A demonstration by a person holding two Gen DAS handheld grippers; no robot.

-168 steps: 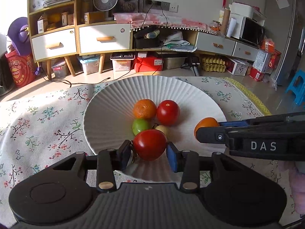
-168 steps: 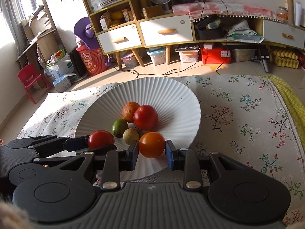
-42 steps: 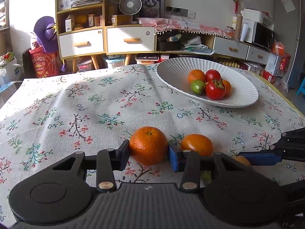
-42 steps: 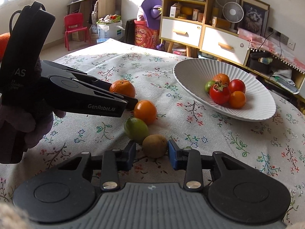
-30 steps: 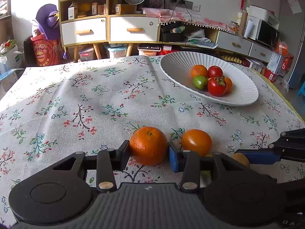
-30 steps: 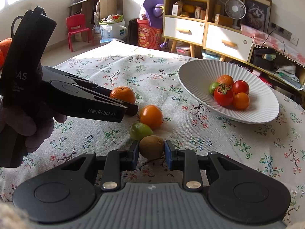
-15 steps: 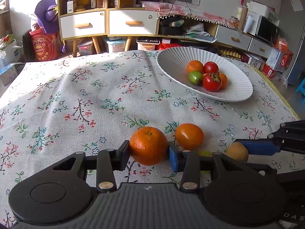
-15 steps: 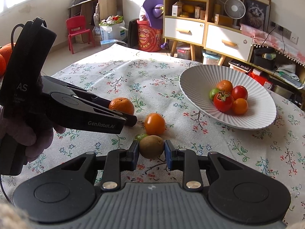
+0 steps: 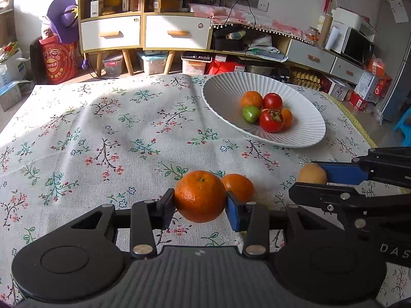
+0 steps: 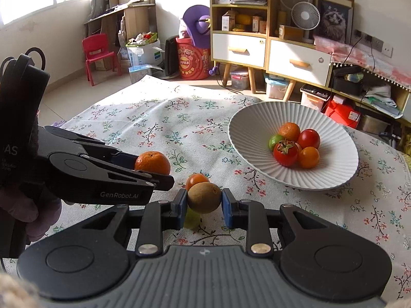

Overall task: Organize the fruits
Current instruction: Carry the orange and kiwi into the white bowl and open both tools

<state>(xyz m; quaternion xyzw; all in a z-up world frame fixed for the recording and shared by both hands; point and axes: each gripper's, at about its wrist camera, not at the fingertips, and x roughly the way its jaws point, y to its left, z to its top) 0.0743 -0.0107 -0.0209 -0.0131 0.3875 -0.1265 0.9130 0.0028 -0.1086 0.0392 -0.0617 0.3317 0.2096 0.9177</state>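
My left gripper (image 9: 200, 205) is shut on a mandarin orange (image 9: 200, 196), held above the floral tablecloth; the orange also shows in the right wrist view (image 10: 152, 163). My right gripper (image 10: 203, 205) is shut on a brown kiwi (image 10: 204, 197), lifted off the cloth; the kiwi also shows in the left wrist view (image 9: 312, 174). An orange tomato (image 9: 239, 188) lies on the cloth just behind the mandarin. A green lime (image 10: 191, 219) lies under the kiwi, mostly hidden. The white ribbed plate (image 9: 223, 95) at the far right holds several fruits.
The table is covered by a floral tablecloth (image 9: 102, 133). Beyond its far edge stand a shelf with white drawers (image 9: 143, 33), storage boxes and a red bucket (image 9: 57, 61). A red child's chair (image 10: 97, 54) stands on the floor to the left.
Both grippers have risen a little with their fruit. The kiwi now sits higher above the lime and the orange tomato.
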